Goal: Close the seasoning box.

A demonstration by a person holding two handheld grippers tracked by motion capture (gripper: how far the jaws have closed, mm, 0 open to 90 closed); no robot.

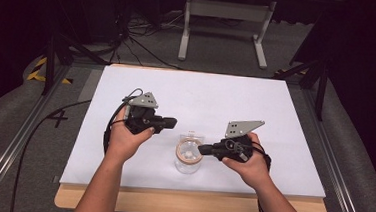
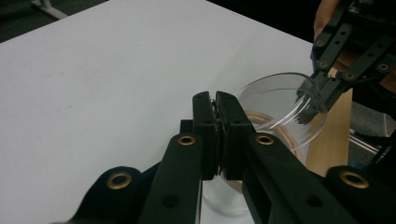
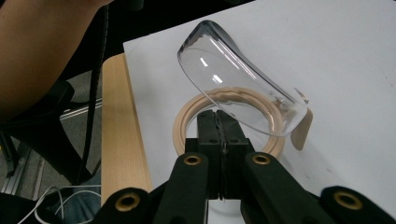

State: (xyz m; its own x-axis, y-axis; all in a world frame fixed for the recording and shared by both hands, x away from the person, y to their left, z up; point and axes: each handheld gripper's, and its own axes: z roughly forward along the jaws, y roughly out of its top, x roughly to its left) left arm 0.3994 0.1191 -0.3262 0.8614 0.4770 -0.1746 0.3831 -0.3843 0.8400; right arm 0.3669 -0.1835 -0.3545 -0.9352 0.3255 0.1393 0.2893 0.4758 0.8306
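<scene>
Clear glass jar [image 1: 188,158] stands at counter's near centre, between both grippers; its hinged clear lid [image 3: 238,93] tilted up over tan seal ring [image 3: 187,122]. Right gripper [image 1: 204,149] at jar's 3 o'clock, jaws pressed together, tips at lid edge; whether pinching it, cannot tell. Left gripper [image 1: 171,121] at jar's 10 o'clock, jaws pressed together, holding nothing. White counter [image 1: 226,98]; grey floor [image 1: 220,48], white frame legs [image 1: 224,23] at 12 o'clock. Jar body hidden behind jaws in gripper views

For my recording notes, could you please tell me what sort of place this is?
Probably a lab recording station rather than a home: a white table on a wooden base, dark surroundings, loose cables on the grey carpet and a metal stand behind. A lidded glass jar sits between the claws.
</scene>
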